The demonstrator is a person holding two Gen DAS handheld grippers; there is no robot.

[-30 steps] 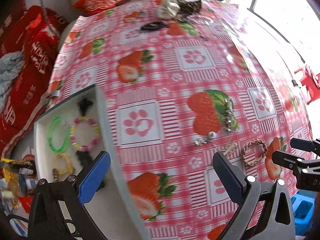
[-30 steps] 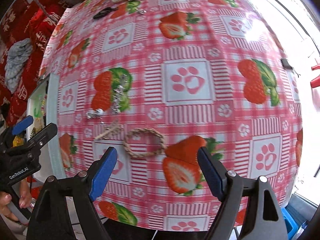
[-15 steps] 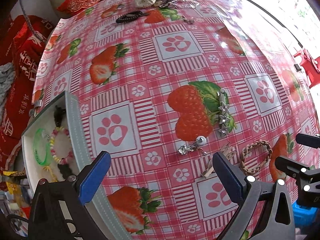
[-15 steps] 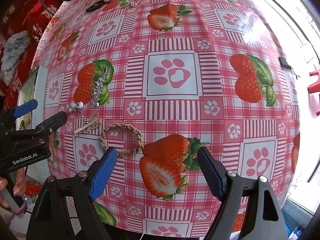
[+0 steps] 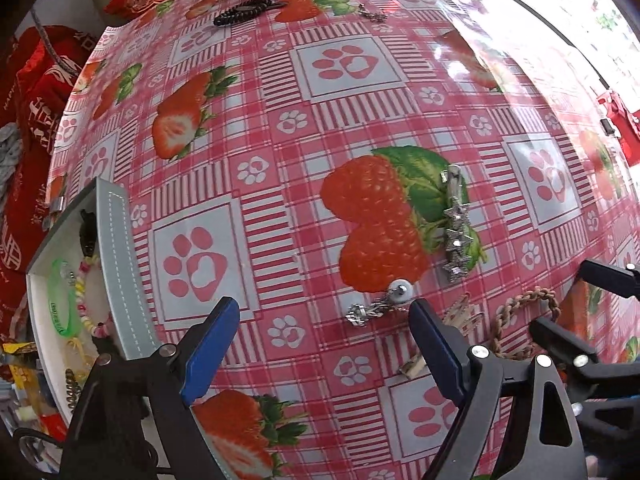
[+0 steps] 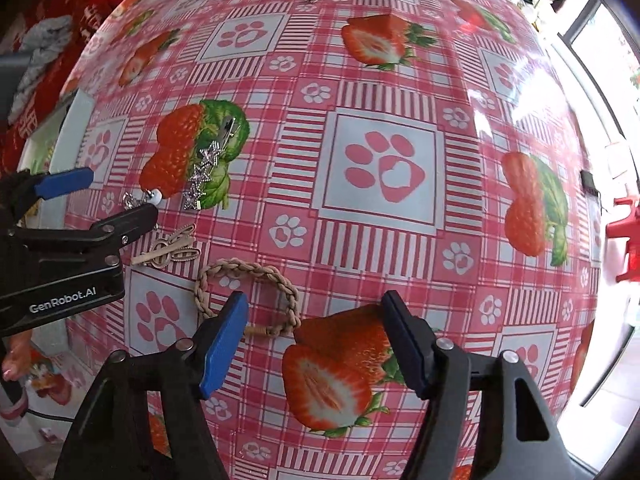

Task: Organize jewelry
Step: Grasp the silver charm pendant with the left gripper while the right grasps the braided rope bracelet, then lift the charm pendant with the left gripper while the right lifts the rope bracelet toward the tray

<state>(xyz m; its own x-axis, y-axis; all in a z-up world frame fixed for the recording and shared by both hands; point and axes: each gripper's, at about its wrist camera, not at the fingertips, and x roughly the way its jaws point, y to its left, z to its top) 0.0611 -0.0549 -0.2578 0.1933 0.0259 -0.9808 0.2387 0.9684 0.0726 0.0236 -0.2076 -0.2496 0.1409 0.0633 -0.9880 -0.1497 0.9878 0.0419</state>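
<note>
Left gripper (image 5: 324, 344) and right gripper (image 6: 314, 346) pointed downward, fingers apart, just closing, nothing gripped.

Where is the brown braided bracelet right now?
The braided bracelet lies flat on the strawberry tablecloth, low left of centre in the right wrist view, beside the beige hair clips.

Both grippers are lower over the table than a second ago, and the jewelry appears larger in both wrist views. The left gripper (image 5: 324, 342) has shifted from above the jewelry box (image 5: 116, 264) edge toward the loose pieces: the silver earring (image 5: 380, 304) now lies just ahead of its tips, beside the right pad. Its jaws have just been closing slightly, with nothing between them. The right gripper (image 6: 316, 344) now stands directly at the braided bracelet (image 6: 248, 296); its left pad overlaps the bracelet's near edge. Its jaws have also been narrowing, gripping nothing.
</note>
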